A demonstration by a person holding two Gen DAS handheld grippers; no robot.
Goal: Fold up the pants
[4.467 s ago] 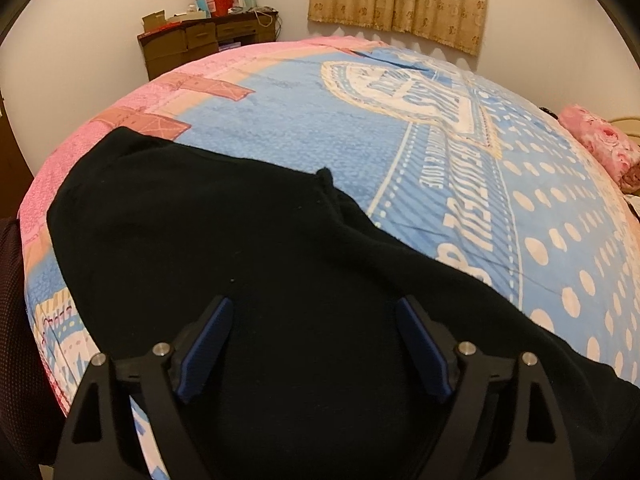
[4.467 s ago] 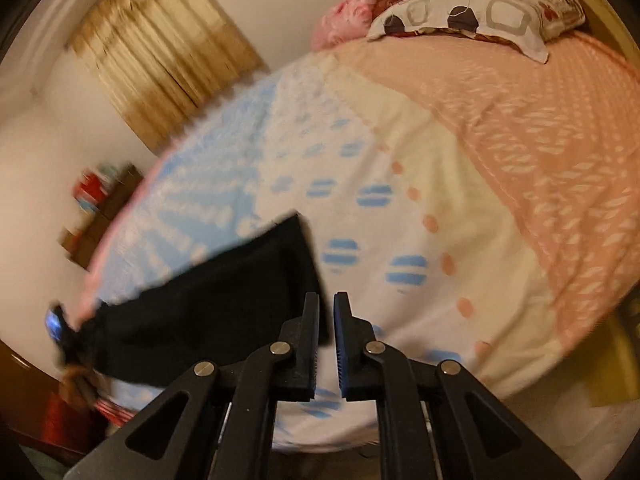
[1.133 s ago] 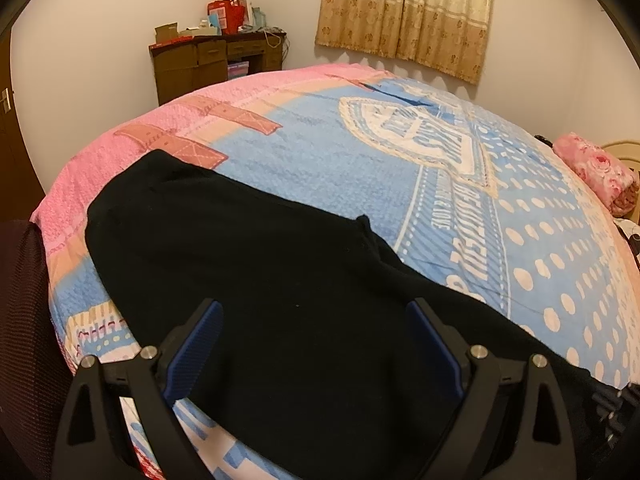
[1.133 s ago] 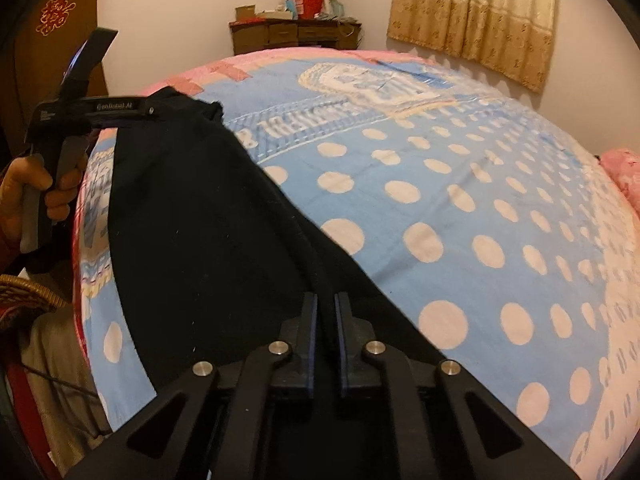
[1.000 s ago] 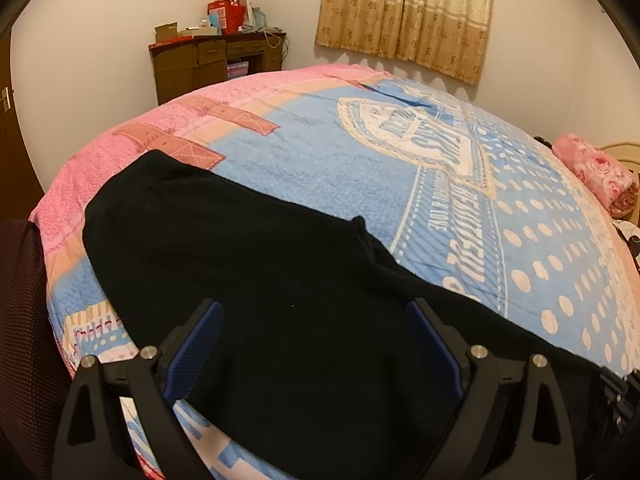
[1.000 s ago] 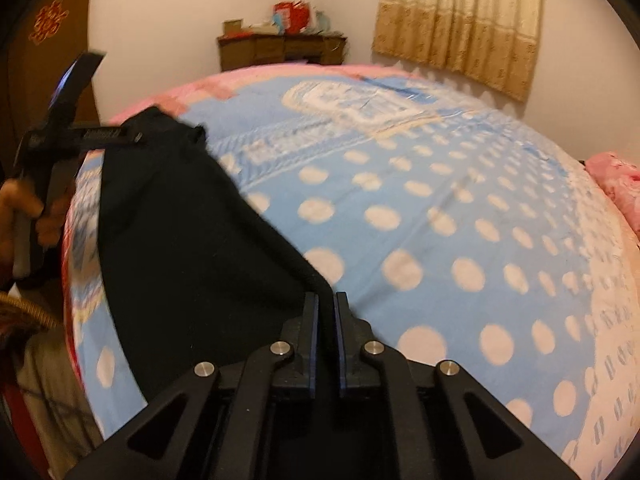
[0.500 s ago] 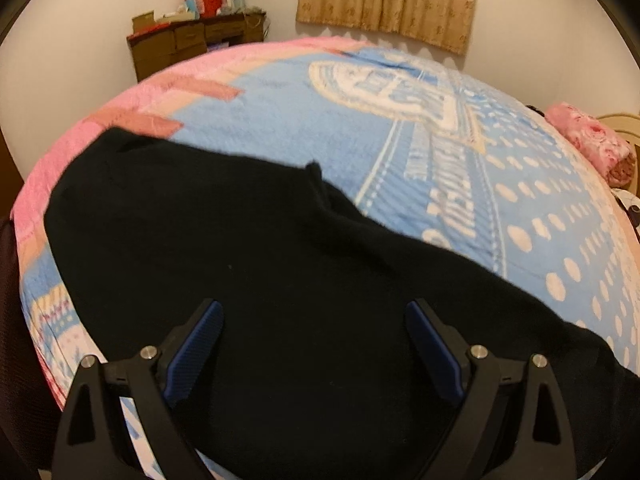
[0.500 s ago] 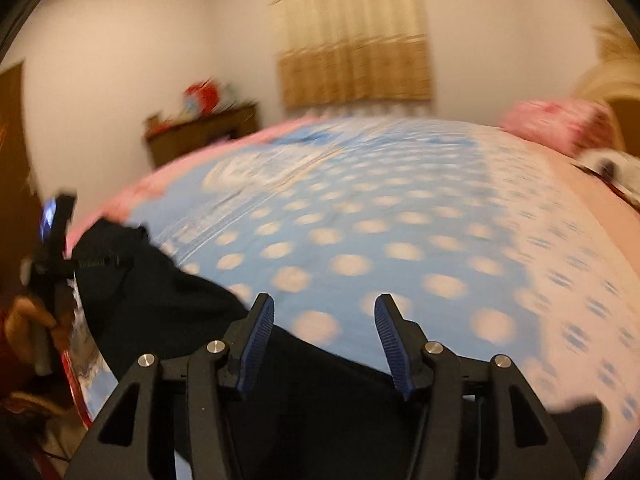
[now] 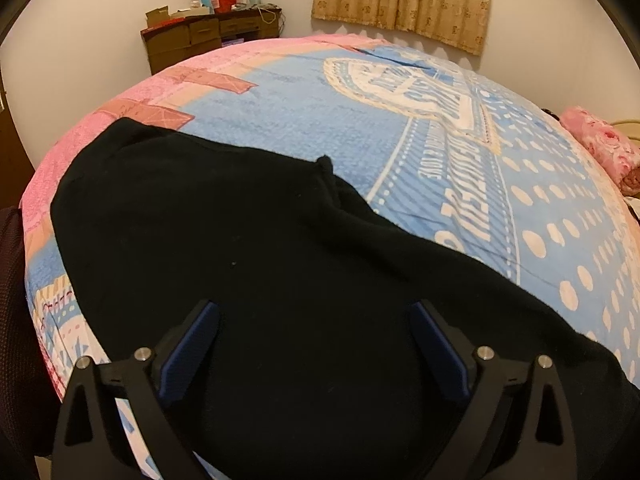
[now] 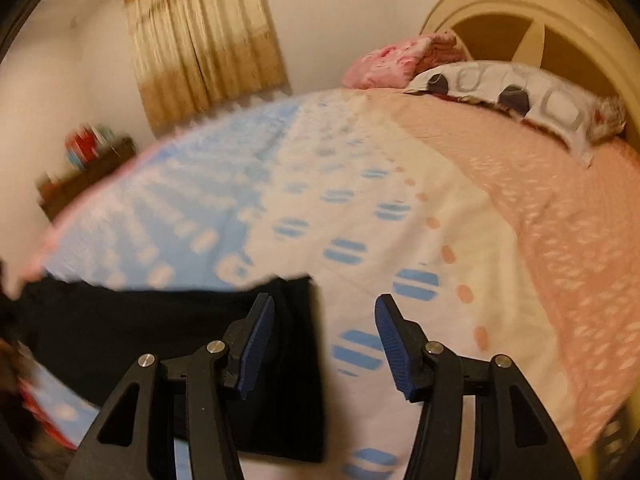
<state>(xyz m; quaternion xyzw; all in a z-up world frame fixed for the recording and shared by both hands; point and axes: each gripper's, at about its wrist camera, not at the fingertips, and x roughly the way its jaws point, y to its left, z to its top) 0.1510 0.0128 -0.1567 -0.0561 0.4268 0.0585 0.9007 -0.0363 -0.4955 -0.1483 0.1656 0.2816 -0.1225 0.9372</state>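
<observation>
Currently, per view, you have the following.

Left wrist view
- Left gripper (image 9: 314,322): your jaws stand wide apart above the cloth, with nothing between them.
- Pants (image 9: 248,248): black, spread flat along the near edge of the bed (image 9: 320,120), reaching from the near left corner off toward the right. A small peak of fabric rises at the far edge of the cloth.
- Bedspread: blue with white dots and lettering; pink band along the left edge.
- Dresser (image 9: 208,36): brown, against the far wall beyond the bed, with red items on top.
- Curtain (image 9: 404,0): beige, on the far wall.

Right wrist view (blurred at left)
- Right gripper (image 10: 324,324): your jaws are parted and hold nothing.
- Pants (image 10: 160,320): the squared end lies on the bed at the near edge; the left blue finger pad (image 10: 256,344) sits over that end, the right pad over bare bedspread.
- Pillow (image 10: 516,96): white patterned, at the head edge, with a pink bundle (image 10: 400,56) just beside it.
- Headboard (image 10: 532,20): cream, arched.
</observation>
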